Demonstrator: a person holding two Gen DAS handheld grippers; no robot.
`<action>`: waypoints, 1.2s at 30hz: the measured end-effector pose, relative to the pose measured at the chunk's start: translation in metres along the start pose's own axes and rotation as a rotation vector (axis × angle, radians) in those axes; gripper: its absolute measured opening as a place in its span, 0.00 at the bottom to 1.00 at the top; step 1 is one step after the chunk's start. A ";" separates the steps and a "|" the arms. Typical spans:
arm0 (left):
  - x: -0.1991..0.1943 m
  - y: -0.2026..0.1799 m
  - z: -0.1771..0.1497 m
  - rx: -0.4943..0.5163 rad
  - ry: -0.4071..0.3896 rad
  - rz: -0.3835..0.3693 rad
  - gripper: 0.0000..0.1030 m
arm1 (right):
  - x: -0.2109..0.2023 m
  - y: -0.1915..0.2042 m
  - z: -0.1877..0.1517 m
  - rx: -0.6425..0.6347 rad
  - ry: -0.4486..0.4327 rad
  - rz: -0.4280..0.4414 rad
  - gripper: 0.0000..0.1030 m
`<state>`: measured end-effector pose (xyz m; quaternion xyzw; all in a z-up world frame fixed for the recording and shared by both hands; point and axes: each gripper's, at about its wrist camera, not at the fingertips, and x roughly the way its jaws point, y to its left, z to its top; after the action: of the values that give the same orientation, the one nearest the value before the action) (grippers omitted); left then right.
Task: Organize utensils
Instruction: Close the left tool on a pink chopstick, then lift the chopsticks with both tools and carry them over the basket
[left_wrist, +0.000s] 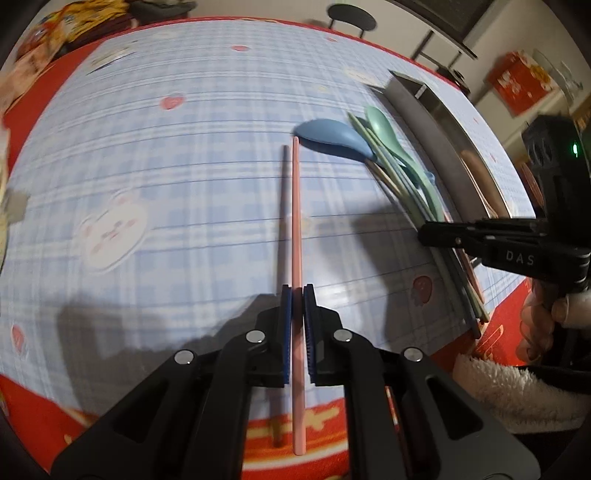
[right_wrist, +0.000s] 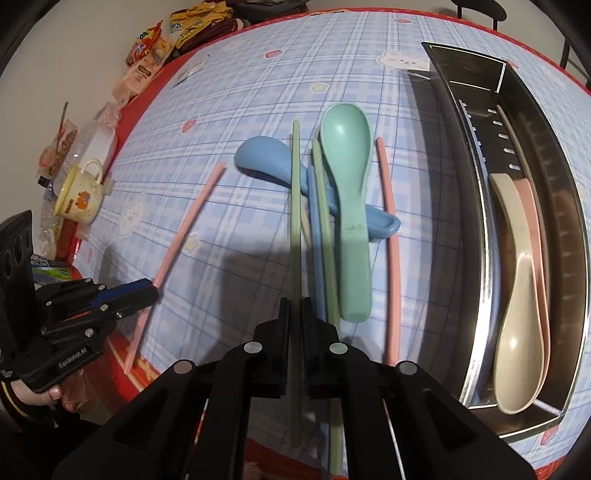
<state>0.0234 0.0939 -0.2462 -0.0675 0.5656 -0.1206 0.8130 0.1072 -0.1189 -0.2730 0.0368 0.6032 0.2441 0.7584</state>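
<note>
My left gripper (left_wrist: 297, 291) is shut on a pink chopstick (left_wrist: 296, 206), which hangs just above the blue checked tablecloth (left_wrist: 184, 166) and casts a dark shadow to its left. In the right wrist view that left gripper (right_wrist: 153, 291) holds the same pink chopstick (right_wrist: 192, 229) at a slant. My right gripper (right_wrist: 295, 306) is shut on a green chopstick (right_wrist: 295, 206) beside a pile of a green spoon (right_wrist: 349, 192), a blue spoon (right_wrist: 264, 158) and other chopsticks. A second pink chopstick (right_wrist: 389, 240) lies to the right. The steel tray (right_wrist: 476, 280) holds a beige spoon (right_wrist: 513, 332) and a pink spoon (right_wrist: 532, 206).
A yellow mug (right_wrist: 79, 195) and snack packets (right_wrist: 147, 48) stand along the table's left edge, over the red cloth border. A person's hand (left_wrist: 535, 325) grips the right gripper's handle (left_wrist: 517, 254). A stool (left_wrist: 351, 14) and a red box (left_wrist: 521, 81) stand beyond the table.
</note>
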 end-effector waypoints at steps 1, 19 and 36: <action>-0.003 0.003 -0.001 -0.010 -0.005 0.001 0.10 | -0.001 0.001 -0.001 0.001 -0.001 0.007 0.06; -0.033 0.022 0.005 -0.194 -0.090 -0.082 0.10 | -0.032 0.002 -0.008 0.013 -0.101 0.096 0.06; -0.033 -0.046 0.055 -0.141 -0.087 -0.196 0.10 | -0.112 -0.083 -0.018 0.196 -0.327 0.104 0.06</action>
<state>0.0586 0.0570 -0.1857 -0.1846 0.5276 -0.1562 0.8144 0.1006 -0.2423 -0.2059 0.1808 0.4903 0.2136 0.8254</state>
